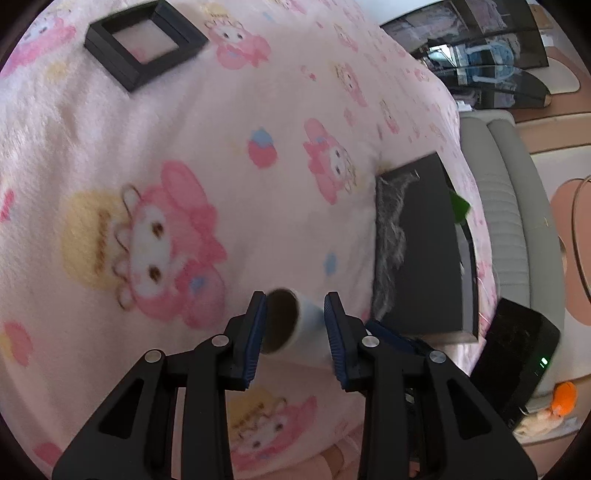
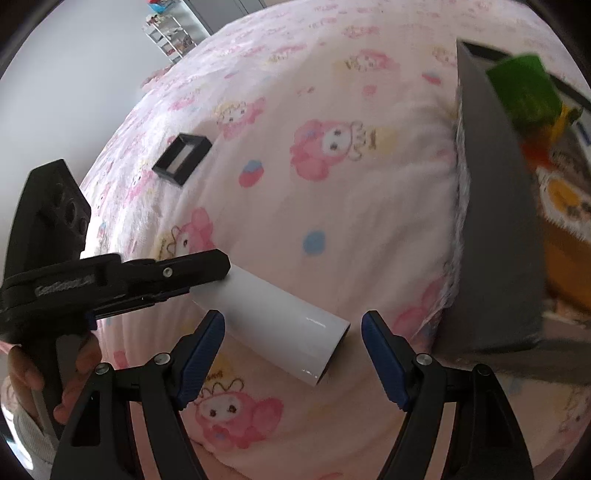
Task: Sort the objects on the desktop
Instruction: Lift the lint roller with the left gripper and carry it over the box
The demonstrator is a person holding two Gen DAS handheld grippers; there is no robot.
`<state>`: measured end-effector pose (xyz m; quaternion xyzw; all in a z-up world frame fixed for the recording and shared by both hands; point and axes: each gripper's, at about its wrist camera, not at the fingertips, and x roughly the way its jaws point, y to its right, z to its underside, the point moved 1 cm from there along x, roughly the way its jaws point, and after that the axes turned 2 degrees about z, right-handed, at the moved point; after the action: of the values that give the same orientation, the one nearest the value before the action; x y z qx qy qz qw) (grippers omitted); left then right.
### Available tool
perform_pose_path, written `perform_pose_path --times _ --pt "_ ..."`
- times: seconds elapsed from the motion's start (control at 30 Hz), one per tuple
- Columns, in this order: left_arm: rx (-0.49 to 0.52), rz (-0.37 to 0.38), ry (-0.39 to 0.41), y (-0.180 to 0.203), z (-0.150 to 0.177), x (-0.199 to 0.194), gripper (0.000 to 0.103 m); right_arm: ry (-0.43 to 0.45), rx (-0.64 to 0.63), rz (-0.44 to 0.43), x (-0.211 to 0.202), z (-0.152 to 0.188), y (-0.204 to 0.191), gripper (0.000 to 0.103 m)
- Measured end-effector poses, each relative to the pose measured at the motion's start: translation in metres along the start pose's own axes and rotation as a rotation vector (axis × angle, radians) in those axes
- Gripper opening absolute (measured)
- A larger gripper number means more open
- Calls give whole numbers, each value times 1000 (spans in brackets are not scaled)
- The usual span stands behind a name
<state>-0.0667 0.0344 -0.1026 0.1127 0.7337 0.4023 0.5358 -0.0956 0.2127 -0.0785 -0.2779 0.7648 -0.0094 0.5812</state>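
I see a pink fleece blanket (image 1: 229,122) printed with cartoon characters covering the whole work surface. Beyond its far edge, in my right view, a plain grey-white wall (image 2: 74,59) rises, with a white shelf rack (image 2: 168,35) of small items against it. In my left view, a grey ribbed sofa (image 1: 509,221) stands on a peach and cream floor (image 1: 554,133), near dark glass shelves (image 1: 491,62).

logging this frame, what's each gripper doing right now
left gripper: fingers around the white tube, gripping one end.
right gripper: open, holding nothing, hovering over the tube.
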Motion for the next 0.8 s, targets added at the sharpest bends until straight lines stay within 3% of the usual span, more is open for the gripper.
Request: perform_pose_path --times 0.13,0.23,0.37,0.5,0.67,0.8 --pt "64 -16 16 14 10 -5 32 16 -31 -1 -9 1 -9 73" --pt "84 53 34 27 15 -19 39 59 -57 28 -24 2 -17 73" --pt "174 79 109 55 25 -40 40 130 -78 22 -57 1 -22 73" --pt "206 142 123 83 27 -54 40 183 -89 10 -88 -2 -20 73" --pt "266 166 116 137 18 -48 40 246 -76 -33 -132 -9 5 73" --pt "312 181 72 182 16 -22 40 308 -58 -4 -164 -10 41 73"
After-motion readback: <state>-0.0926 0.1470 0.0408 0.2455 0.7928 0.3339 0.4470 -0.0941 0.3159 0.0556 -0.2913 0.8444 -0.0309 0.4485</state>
